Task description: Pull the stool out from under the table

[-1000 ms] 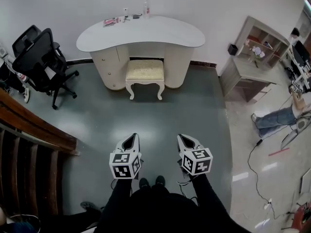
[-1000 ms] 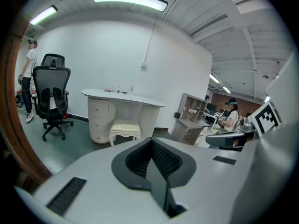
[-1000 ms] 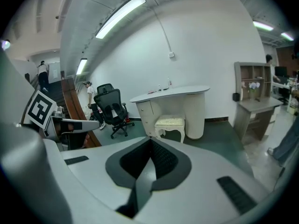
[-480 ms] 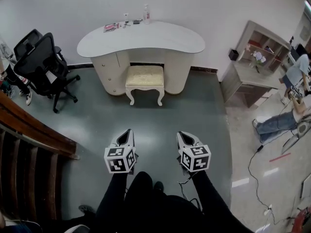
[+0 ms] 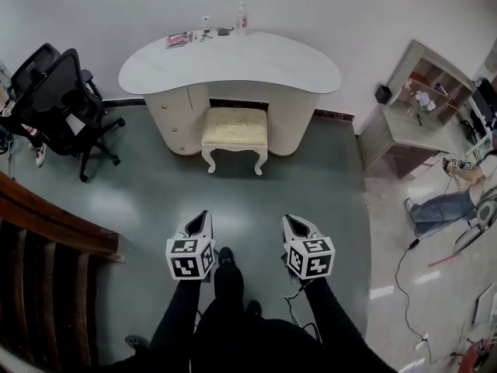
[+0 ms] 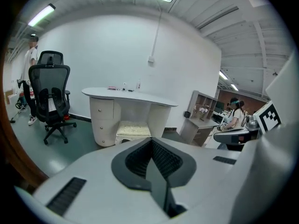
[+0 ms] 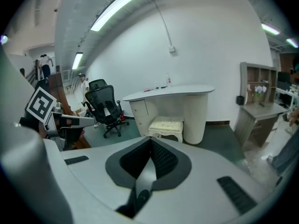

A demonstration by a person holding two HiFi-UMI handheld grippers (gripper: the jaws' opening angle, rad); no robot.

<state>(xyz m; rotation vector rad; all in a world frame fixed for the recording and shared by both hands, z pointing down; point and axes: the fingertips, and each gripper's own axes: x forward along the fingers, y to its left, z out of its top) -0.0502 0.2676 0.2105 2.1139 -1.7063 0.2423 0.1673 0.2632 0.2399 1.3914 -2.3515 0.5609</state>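
Observation:
A cream stool (image 5: 234, 133) with a padded seat and curved white legs stands half under the white kidney-shaped table (image 5: 230, 59) against the far wall. The stool also shows in the left gripper view (image 6: 133, 130) and the right gripper view (image 7: 166, 126). My left gripper (image 5: 200, 222) and right gripper (image 5: 293, 225) are both shut with nothing in them. They hang side by side over the green floor, well short of the stool, pointing toward it.
A black office chair (image 5: 58, 99) stands left of the table. A wooden railing (image 5: 54, 228) runs along the left. A grey shelf desk (image 5: 404, 123) sits at the right, with a person's legs (image 5: 439, 208) and cables on the pale floor. Small bottles (image 5: 241, 18) stand on the table.
The view has closed in slightly on the table and stool. A foot has stepped forward between the grippers. Both grippers stay shut and keep their place in the view.

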